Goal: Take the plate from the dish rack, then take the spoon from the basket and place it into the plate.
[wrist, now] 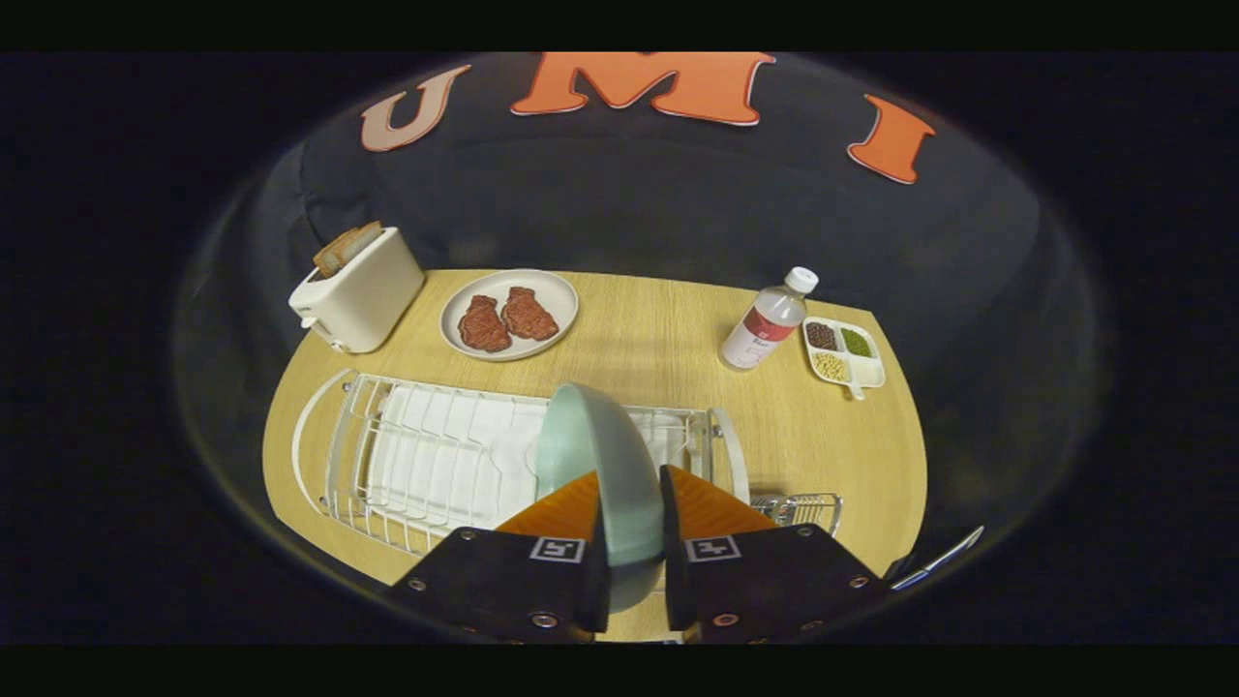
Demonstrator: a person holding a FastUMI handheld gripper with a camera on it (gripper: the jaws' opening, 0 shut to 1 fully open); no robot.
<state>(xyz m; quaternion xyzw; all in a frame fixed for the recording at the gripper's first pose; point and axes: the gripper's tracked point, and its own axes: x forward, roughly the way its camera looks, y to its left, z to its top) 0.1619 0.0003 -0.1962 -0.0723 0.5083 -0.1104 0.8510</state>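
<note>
While the gripper (634, 503) holds the pale green plate (600, 465) on edge, both fingers press on its rim from either side, so the plate stands upright between them, over the white wire dish rack (426, 455). From the fingers, the rack spreads toward ten o'clock on the wooden table (658, 329), with a white ribbed drain tray under its wires. Just beside the right finger, at three o'clock, sits a small wire basket (799, 508); whether the spoon lies in it cannot be told. Farther toward four o'clock a thin metal strip (939, 560) pokes past the table's edge. Beyond the rack, at eleven o'clock, a white plate (510, 314) carries two reddish-brown meat pieces (505, 319), and a white toaster (358, 290) with bread slices (347, 248) in its slots stands near it, farther left. At one o'clock a clear bottle (767, 324) with a white cap and a red-and-white label stands upright; the label's writing is too small to read. Just beside it, a white divided dish (844, 353) holds dark, green and yellowish beans in separate compartments.
</note>
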